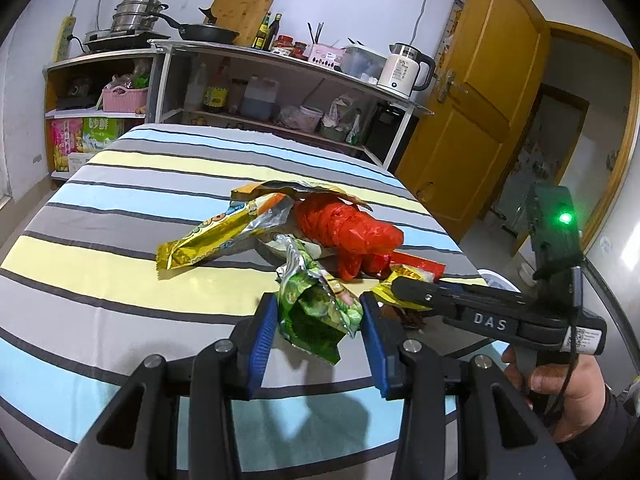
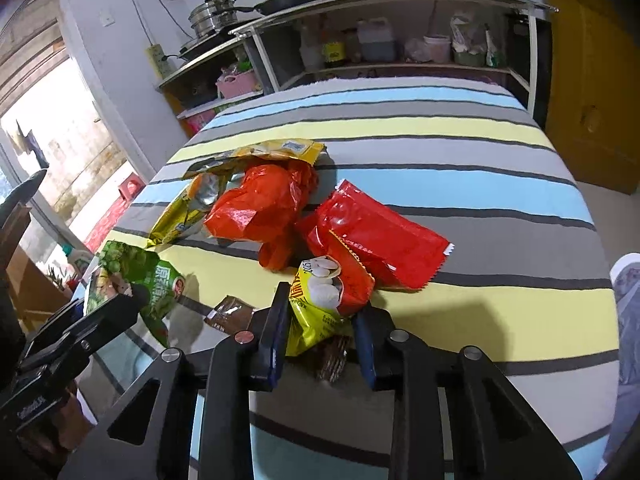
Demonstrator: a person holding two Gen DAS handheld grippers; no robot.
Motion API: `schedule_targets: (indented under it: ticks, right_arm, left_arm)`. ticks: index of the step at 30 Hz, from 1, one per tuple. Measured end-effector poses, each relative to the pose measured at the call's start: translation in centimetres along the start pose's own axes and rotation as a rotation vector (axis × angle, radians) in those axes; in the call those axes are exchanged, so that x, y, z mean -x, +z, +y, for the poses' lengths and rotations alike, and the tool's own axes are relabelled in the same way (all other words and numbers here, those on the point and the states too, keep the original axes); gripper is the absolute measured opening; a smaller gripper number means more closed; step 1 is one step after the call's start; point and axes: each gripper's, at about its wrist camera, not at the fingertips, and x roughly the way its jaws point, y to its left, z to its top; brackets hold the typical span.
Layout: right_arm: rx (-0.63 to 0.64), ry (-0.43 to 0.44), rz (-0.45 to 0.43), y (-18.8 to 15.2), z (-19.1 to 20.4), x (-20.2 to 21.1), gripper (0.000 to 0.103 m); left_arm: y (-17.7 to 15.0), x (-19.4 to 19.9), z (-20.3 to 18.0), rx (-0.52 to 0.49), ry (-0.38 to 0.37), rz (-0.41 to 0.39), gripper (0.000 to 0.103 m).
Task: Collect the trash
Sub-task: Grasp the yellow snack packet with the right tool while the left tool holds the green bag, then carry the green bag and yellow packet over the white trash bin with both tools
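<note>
Snack wrappers lie heaped on a striped tablecloth (image 1: 120,280). My left gripper (image 1: 318,304) is shut on a crumpled green snack bag (image 1: 320,316), which hangs a little above the cloth. The same bag (image 2: 136,276) shows at the left of the right wrist view. My right gripper (image 2: 322,308) is shut on a yellow and red snack bag (image 2: 320,304); its fingers (image 1: 404,286) reach in from the right. Behind lie a red plastic bag (image 2: 260,208), a red pouch (image 2: 380,240), a long yellow wrapper (image 1: 212,240) and a small brown packet (image 2: 230,314).
Shelves with pots, a pan, bottles and a white kettle (image 1: 404,70) stand beyond the table's far edge. A yellow door (image 1: 480,100) is at the right. A person's hand (image 1: 560,384) holds the right gripper. Bare cloth stretches to the right of the pile.
</note>
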Motion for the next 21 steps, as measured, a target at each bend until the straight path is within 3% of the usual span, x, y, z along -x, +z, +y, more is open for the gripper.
schedule_targets:
  ticks: [8, 21]
  right_arm:
    - [-0.031, -0.01, -0.052, -1.8, -1.6, 3.9, 0.03]
    - [-0.114, -0.111, -0.167, -5.3, -5.8, 12.0, 0.03]
  left_arm:
    - [0.1, 0.3, -2.2, -0.042, -0.02, 0.003, 0.043]
    - [0.2, 0.1, -9.3, -0.151, -0.1, 0.016, 0.043]
